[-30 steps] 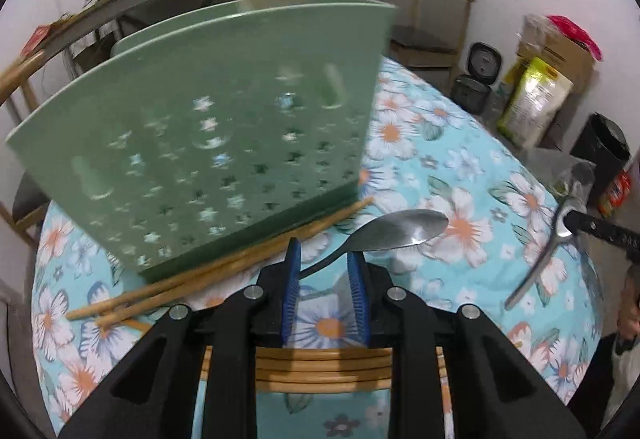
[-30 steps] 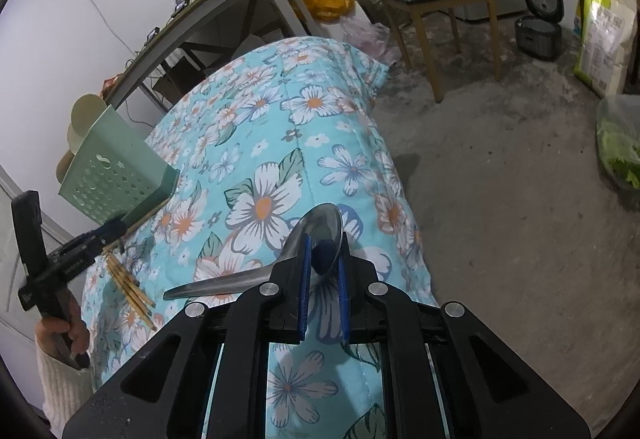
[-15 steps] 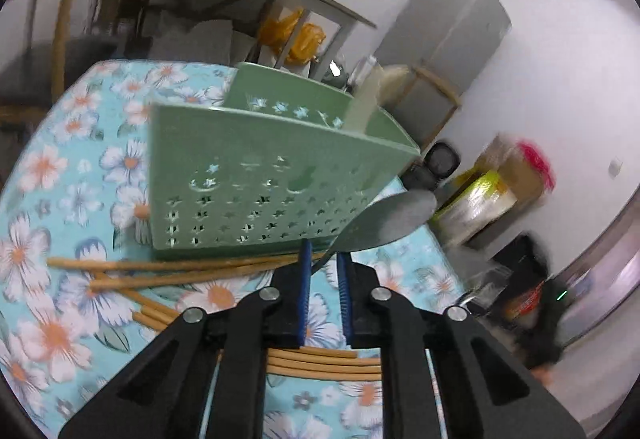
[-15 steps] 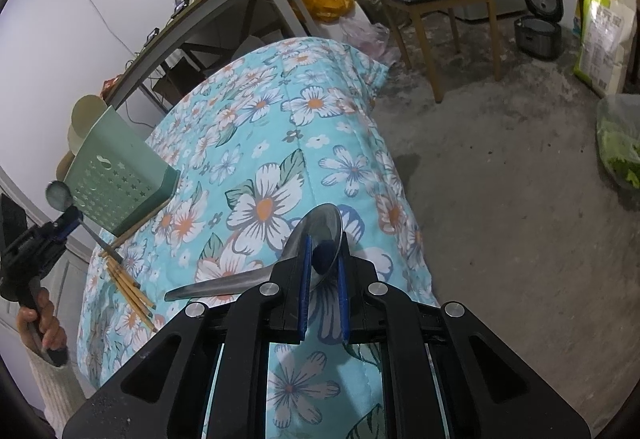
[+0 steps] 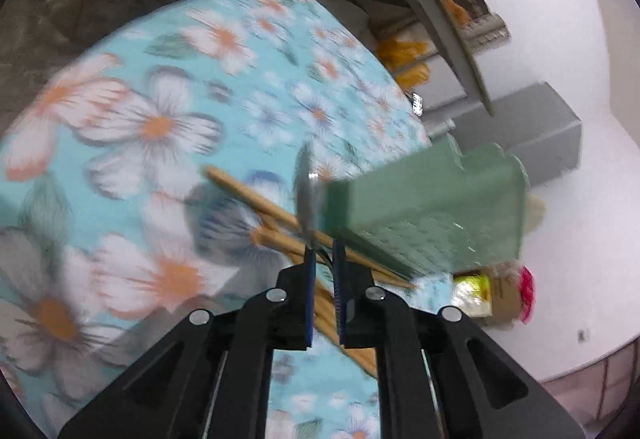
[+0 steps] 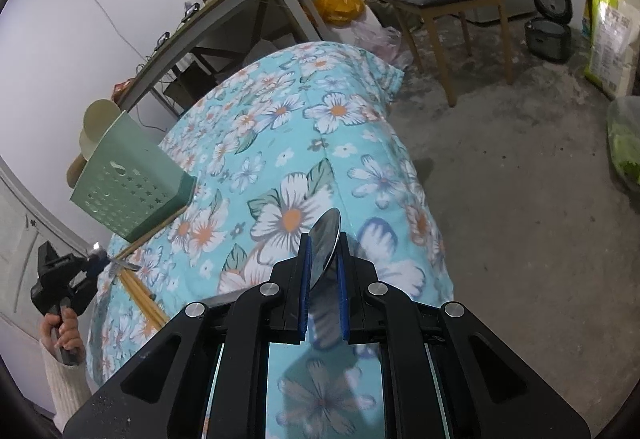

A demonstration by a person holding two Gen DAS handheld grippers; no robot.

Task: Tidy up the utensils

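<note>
Rolled sideways since earlier, left gripper (image 5: 323,267) clamps a spoon (image 5: 306,195) edge-on near the holder (image 5: 432,215), above chopsticks (image 5: 276,215). Right gripper (image 6: 323,271) pinches another spoon (image 6: 326,239). Advise levelling first, then lowering handle-first into the holder.

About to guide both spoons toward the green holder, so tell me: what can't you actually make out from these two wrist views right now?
- Left wrist view: motion blur smears the green holder; its opening and contents are unreadable.
- Left gripper: its spoon shows edge-on; the fingers hide the handle.
- Right gripper: its fingers cover the spoon bowl's lower part.
- Chopsticks: partly hidden under the holder; count unclear.
</note>
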